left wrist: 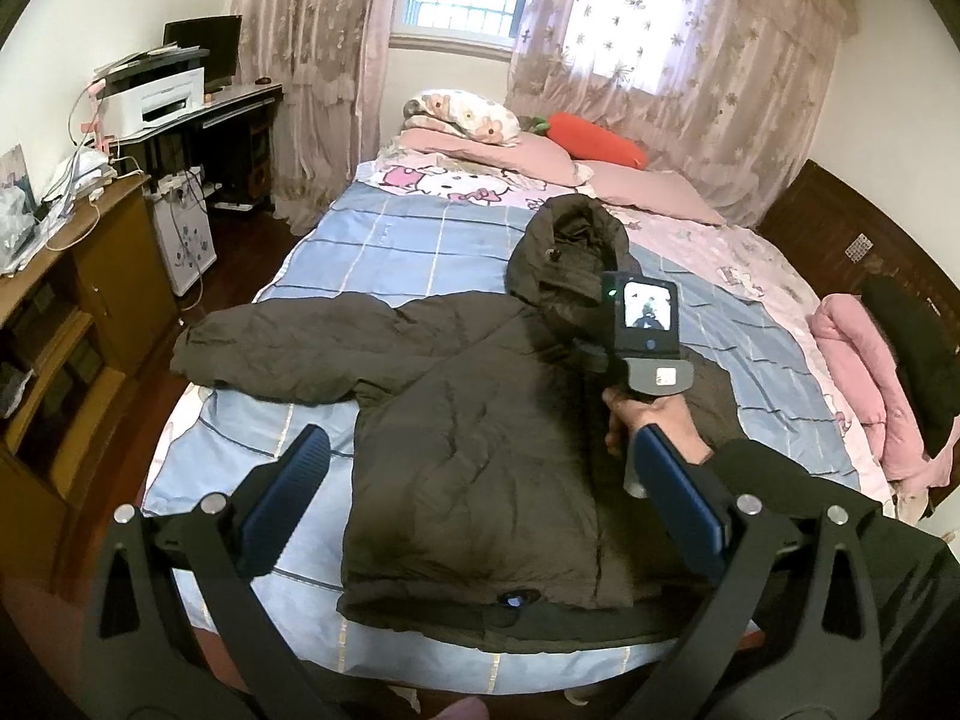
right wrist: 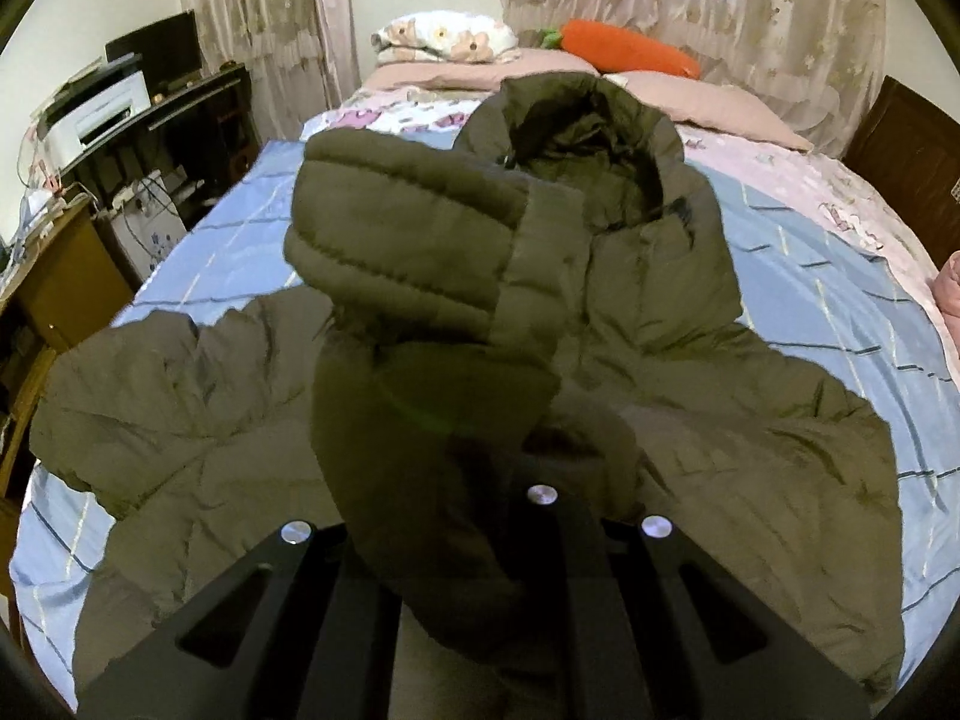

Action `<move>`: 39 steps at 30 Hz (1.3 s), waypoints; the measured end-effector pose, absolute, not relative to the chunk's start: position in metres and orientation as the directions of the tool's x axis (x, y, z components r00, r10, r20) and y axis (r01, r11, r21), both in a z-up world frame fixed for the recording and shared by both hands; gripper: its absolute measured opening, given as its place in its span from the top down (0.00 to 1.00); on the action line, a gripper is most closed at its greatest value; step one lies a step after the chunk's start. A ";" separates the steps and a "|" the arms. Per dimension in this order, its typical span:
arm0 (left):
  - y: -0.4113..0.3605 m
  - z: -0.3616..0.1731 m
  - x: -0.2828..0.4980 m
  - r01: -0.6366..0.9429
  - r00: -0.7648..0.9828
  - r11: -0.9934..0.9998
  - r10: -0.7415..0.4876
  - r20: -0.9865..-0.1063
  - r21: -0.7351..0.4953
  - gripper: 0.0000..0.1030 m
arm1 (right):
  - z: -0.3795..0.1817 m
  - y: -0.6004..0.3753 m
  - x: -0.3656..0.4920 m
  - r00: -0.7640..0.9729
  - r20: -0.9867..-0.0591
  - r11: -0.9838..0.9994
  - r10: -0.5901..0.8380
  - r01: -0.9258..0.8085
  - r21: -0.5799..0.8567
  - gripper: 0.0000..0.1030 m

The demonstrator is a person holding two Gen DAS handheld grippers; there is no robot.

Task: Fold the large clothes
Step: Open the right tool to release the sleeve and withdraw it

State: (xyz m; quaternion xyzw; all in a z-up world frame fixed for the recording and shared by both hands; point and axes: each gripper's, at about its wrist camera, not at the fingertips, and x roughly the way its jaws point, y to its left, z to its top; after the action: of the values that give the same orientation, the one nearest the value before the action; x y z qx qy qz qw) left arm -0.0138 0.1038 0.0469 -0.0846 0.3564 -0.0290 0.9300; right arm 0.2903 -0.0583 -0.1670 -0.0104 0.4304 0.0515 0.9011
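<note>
Here the right gripper, clamped on the jacket's sleeve, lifts it for folding inward, while the left gripper hovers wide open and empty over the hem.

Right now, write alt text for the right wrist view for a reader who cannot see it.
The right gripper is shut on a sleeve of a dark olive hooded puffer jacket, lifting it close to the lens. The rest of the jacket lies spread on a blue checked bed, with pillows and a carrot plush behind.
</note>
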 end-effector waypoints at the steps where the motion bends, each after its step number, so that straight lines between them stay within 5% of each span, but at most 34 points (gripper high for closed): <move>1: 0.104 0.047 -0.014 -0.005 0.745 0.984 -0.115 -0.658 -0.177 0.02 | -0.171 -0.056 0.291 0.614 -0.785 0.995 0.079 -0.099 0.022 0.94; 7: 0.103 0.047 -0.013 0.012 0.739 0.985 -0.126 -0.661 -0.174 0.02 | -0.187 -0.042 0.295 0.584 -0.811 0.995 0.039 -0.097 -0.022 0.88; 10: 0.102 0.047 -0.013 0.017 0.736 0.985 -0.127 -0.665 -0.170 0.02 | -0.192 -0.037 0.295 0.572 -0.819 0.994 0.042 -0.104 -0.022 0.75; 12: 0.102 0.048 -0.013 0.018 0.737 0.985 -0.129 -0.664 -0.171 0.02 | -0.193 -0.031 0.294 0.576 -0.816 0.993 0.056 -0.119 -0.016 0.36; 14: 0.101 0.047 -0.013 0.018 0.737 0.985 -0.129 -0.663 -0.172 0.02 | -0.192 -0.024 0.291 0.586 -0.808 0.990 0.059 -0.136 -0.026 0.07; 23: 0.101 0.052 -0.009 0.005 0.744 0.983 -0.126 -0.656 -0.183 0.02 | -0.161 -0.019 0.262 0.635 -0.768 0.981 0.085 -0.189 -0.049 0.05; 39: 0.088 0.051 -0.006 -0.015 0.792 0.992 -0.062 -0.607 -0.122 0.02 | -0.011 -0.148 0.092 0.767 -0.642 0.994 -0.013 -0.060 -0.092 0.01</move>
State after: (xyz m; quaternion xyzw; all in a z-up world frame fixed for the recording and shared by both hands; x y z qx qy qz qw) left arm -0.0059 0.0878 0.0510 -0.0602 0.3223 -0.0123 0.9447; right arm 0.0924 -0.1485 -0.0107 -0.0538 0.3414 0.0124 0.9383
